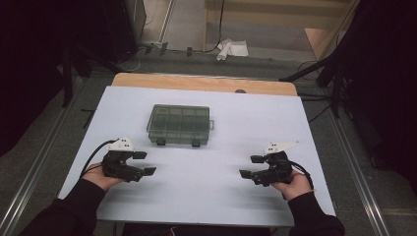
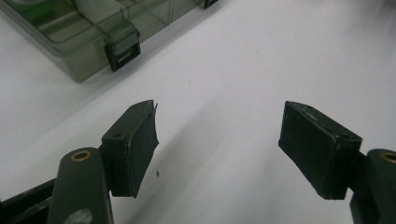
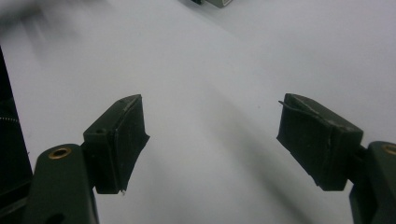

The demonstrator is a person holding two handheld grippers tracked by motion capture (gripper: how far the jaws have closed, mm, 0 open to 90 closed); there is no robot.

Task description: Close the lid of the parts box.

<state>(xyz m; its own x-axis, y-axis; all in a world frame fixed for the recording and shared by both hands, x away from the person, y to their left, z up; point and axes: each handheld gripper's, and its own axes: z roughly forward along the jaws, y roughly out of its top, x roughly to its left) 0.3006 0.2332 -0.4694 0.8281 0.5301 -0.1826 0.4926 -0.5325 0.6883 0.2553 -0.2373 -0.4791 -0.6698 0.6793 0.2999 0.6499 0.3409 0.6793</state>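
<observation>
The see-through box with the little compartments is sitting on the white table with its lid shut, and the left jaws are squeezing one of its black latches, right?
Not quite. The compartment box does sit shut on the white table, but the left gripper squeezes nothing. The left gripper view shows its jaws open over bare table, with the black latch well beyond them.

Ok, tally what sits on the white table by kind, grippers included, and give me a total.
Clear compartment box, lid shut: 1
Black latches on the box's near side: 2, part of the box
Handheld grippers, fingers apart, holding nothing: 2, the left gripper and the right gripper
Total: 3
</observation>
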